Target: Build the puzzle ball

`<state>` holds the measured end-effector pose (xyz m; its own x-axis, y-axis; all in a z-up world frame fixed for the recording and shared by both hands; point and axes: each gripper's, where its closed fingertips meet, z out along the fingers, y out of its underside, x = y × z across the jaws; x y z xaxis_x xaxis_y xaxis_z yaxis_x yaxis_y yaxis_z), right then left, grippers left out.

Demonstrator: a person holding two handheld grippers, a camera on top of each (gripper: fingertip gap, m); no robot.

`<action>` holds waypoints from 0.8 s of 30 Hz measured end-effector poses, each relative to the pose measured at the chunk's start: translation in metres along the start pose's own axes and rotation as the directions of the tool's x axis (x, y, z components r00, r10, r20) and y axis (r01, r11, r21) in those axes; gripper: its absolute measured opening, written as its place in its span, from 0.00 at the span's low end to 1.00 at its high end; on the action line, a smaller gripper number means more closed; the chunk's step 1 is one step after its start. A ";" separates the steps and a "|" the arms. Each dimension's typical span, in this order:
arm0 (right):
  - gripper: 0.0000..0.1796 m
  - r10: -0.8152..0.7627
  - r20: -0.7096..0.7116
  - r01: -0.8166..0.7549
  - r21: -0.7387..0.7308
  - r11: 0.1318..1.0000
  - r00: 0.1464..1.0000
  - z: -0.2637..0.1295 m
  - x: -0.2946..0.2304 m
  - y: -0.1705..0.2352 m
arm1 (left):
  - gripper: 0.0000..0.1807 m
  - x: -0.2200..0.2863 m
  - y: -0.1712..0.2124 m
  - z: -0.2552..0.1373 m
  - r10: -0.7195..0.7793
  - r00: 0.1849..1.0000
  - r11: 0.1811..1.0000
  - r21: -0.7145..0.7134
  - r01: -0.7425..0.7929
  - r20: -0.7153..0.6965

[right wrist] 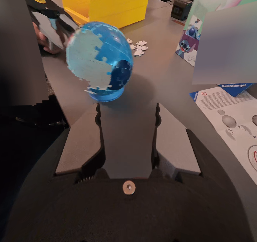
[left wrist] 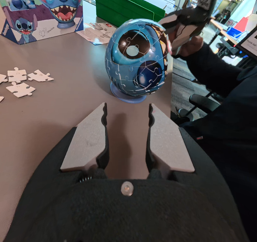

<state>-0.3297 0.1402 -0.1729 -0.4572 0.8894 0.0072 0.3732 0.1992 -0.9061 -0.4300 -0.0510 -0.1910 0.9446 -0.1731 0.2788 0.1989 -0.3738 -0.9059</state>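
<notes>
Your left gripper (left wrist: 127,110) hovers wide open and empty just short of the puzzle ball (left wrist: 136,59), which stands on its stand (left wrist: 125,97) near the table's (left wrist: 62,110) edge. Your right gripper (right wrist: 127,110) is likewise spread and empty; from here the ball (right wrist: 97,59) shows an unfinished side with jagged edges, probably light, hollow and fragile, so cradle the finished shell gently.

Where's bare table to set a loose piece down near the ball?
Bare table lies between the loose pieces, the puzzle ball on its stand and the left gripper, whose jaws are open. Another bare strip runs between the ball and the instruction sheet. Crowded: behind the ball, by the box, green bin and yellow bin.
</notes>
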 end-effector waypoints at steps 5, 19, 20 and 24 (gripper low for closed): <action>0.47 -0.008 0.183 0.013 -0.028 1.000 0.983 0.034 0.007 0.007 | 0.33 -0.006 -0.002 0.002 -0.079 0.996 0.997 0.020 0.078 0.036; 0.42 -0.213 0.403 0.238 -0.013 0.971 0.890 0.059 0.005 -0.003 | 0.35 -0.034 0.002 -0.009 -0.016 0.962 0.994 -0.103 0.045 0.271; 0.42 -0.213 0.388 0.236 -0.013 0.972 0.897 0.060 0.009 -0.006 | 0.35 -0.034 0.002 -0.015 -0.019 0.960 0.994 -0.098 0.048 0.281; 0.37 -0.211 0.270 0.224 -0.018 0.975 0.940 0.071 0.033 -0.012 | 0.34 -0.037 0.006 -0.042 -0.044 0.940 0.996 -0.058 0.067 0.339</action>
<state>-0.4067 0.1380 -0.1921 -0.7258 0.6828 0.0837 0.2759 0.4003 -0.8739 -0.4742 -0.0851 -0.1938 0.9675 0.1623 0.1938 0.2466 -0.4364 -0.8653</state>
